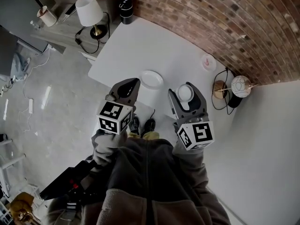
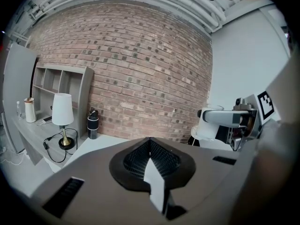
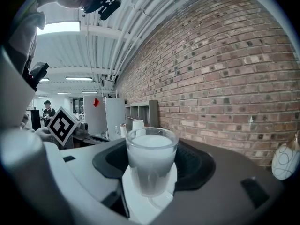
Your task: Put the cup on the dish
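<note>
**In the right gripper: cup held, dish apart from it**

Between the right gripper's [image 1: 186, 89] jaws stood the frosted glass cup [image 3: 151, 165], upright, mouth up, gripped on both sides. In the head view it showed over the near edge of the white table [image 1: 140, 46], not on the dish. The white dish [image 1: 151, 79] lay flat on the table just left of the cup, with nothing on it. The left gripper [image 2: 150, 146] had its jaws pressed together on nothing, and its tip sat near the dish's left rim in the head view. Farther off were a small pinkish saucer [image 1: 208, 62] by the brick wall [image 1: 225, 18], a black flask [image 1: 125, 9] at the table's far corner, and a white-shaded lamp [image 1: 89, 11] on a side shelf.
</note>
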Tool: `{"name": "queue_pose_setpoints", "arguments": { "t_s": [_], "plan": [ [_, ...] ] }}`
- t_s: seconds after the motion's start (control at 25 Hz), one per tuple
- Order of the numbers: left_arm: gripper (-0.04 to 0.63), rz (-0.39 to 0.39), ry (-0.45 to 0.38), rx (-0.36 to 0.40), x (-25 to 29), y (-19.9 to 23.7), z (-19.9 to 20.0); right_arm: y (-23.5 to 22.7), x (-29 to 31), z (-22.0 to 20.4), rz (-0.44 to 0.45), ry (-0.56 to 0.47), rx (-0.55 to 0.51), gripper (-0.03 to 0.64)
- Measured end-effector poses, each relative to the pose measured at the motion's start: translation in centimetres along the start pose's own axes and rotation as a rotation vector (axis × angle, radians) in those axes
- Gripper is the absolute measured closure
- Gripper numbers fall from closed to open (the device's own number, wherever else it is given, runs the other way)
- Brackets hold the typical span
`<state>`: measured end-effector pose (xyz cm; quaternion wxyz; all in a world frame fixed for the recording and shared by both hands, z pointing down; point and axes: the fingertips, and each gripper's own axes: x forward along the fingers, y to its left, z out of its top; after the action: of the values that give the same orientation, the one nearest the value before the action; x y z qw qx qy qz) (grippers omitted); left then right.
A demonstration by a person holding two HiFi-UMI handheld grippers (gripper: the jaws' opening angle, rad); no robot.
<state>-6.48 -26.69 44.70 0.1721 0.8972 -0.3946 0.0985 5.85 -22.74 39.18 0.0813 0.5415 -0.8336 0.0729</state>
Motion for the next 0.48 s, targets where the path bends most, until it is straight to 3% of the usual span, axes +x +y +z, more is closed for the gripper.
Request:
{"name": "queue_pose_setpoints", "arguments": {
  "t_s": [0.2,0.48],
  "plan": [
    [0.591,0.048,-0.012,0.026,0.3,0.3,0.2,-0.9,1.1,-1.1,0.028,-0.001,-0.011,0.353],
    [0.591,0.092,0.003,0.046,0.9,1.6,-2.0,0.0,4.1,-4.3,0.109,-0.033,-0.129,0.354]
  ]
}}
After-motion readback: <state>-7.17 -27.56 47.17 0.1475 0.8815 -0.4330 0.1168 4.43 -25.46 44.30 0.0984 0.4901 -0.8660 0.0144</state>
